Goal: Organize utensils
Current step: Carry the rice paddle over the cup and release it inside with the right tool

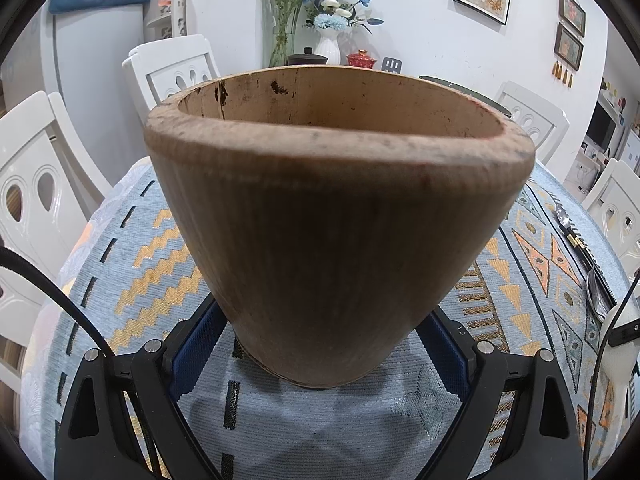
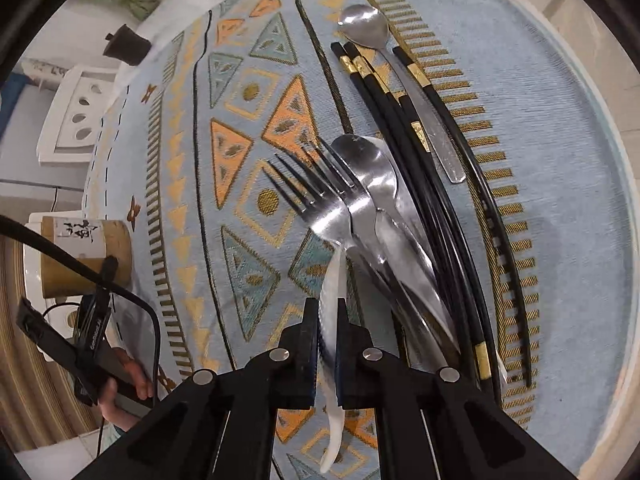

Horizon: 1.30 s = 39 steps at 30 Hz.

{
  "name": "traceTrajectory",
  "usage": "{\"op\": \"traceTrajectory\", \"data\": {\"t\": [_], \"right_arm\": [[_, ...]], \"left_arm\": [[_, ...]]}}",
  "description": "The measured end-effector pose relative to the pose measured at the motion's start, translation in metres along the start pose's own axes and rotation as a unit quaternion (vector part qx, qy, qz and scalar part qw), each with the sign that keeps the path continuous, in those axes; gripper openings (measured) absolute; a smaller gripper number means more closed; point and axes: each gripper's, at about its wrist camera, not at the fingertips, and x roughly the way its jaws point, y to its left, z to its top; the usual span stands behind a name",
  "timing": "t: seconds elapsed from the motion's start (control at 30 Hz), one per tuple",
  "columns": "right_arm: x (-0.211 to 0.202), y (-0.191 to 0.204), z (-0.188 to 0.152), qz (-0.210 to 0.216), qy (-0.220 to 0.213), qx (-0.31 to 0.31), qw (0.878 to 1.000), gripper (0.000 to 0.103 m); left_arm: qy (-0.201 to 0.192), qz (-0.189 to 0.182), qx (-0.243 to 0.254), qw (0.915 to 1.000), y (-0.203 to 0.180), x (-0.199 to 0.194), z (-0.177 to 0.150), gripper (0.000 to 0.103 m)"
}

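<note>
At frame centre the left gripper [image 1: 320, 354] clamps the wooden holder [image 1: 340, 216]. In the right-wrist view's lower centre, the right gripper [image 2: 329, 346] pinches a white spoon [image 2: 330, 292] beside the forks [image 2: 320, 200]. Likely next: carrying it into the holder.

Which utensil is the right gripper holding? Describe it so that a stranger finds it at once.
On the patterned tablecloth, find the pile of steel forks and black chopsticks. At its near edge, the white spoon sits between the right gripper's fingers: the only white utensil.

Left gripper [image 1: 320, 364] spread wide, right gripper [image 2: 329, 312] clamped, pointing steeply down.
</note>
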Motion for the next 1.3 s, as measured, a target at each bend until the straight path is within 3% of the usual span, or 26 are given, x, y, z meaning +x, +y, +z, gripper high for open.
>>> {"op": "traceTrajectory", "data": {"t": [0.13, 0.33, 0.6, 0.73, 0.83, 1.03, 1.3], "right_arm": [[-0.014, 0.013, 0.002, 0.006, -0.019, -0.036, 0.999, 0.006], [-0.075, 0.071, 0.011, 0.070, -0.126, -0.118, 0.983, 0.006], [-0.142, 0.145, 0.034, 0.229, -0.270, -0.119, 0.928, 0.006], [-0.146, 0.186, 0.042, 0.269, -0.303, -0.112, 0.907, 0.006], [-0.138, 0.222, 0.044, 0.263, -0.320, -0.134, 0.900, 0.006], [-0.112, 0.279, 0.032, 0.204, -0.345, -0.209, 0.892, 0.006], [-0.074, 0.284, 0.023, 0.166, -0.328, -0.246, 0.897, 0.006]], "left_arm": [[0.000, 0.000, 0.000, 1.0000, 0.000, 0.000, 0.000, 0.093], [0.000, 0.000, 0.000, 1.0000, 0.000, 0.000, 0.000, 0.093], [0.000, 0.000, 0.000, 1.0000, 0.000, 0.000, 0.000, 0.093], [0.000, 0.000, 0.000, 1.0000, 0.000, 0.000, 0.000, 0.093], [0.000, 0.000, 0.000, 1.0000, 0.000, 0.000, 0.000, 0.093], [-0.010, 0.000, 0.006, 0.9999, -0.004, -0.007, -0.003, 0.093], [-0.009, -0.002, 0.006, 0.9999, -0.006, -0.008, -0.006, 0.093]]}}
